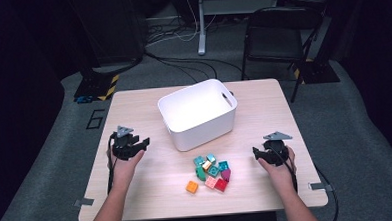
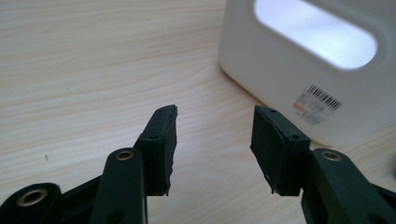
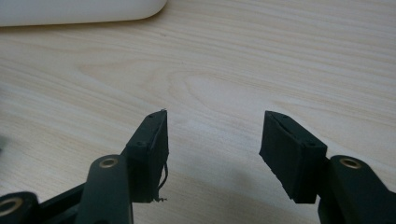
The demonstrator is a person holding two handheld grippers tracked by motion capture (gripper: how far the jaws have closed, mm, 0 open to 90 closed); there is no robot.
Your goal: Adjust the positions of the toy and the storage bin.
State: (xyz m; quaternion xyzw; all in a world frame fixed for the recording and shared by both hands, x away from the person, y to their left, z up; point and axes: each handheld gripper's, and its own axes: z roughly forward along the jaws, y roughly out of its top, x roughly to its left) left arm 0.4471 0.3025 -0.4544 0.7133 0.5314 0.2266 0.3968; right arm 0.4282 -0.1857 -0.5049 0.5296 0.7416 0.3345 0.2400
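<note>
A white plastic bin (image 1: 198, 113) stands at the middle of the wooden table (image 1: 133, 103). In front of it lies a cluster of several toy bricks (image 1: 212, 170) in teal, green, red, pink and yellow, with an orange brick (image 1: 192, 186) a little apart at its left. My left gripper (image 1: 141, 144) rests on the table left of the bin, open and empty; in its own view the left gripper (image 2: 215, 128) points past the bin's handle wall (image 2: 308, 60). My right gripper (image 1: 256, 154) sits right of the bricks, and in its own view the right gripper (image 3: 215, 133) is open over bare wood.
A black folding chair (image 1: 277, 34) stands beyond the table's far right corner, with cables and a stand leg (image 1: 201, 25) on the grey floor behind. The bin's corner (image 3: 79, 11) shows at the top left of the right gripper view.
</note>
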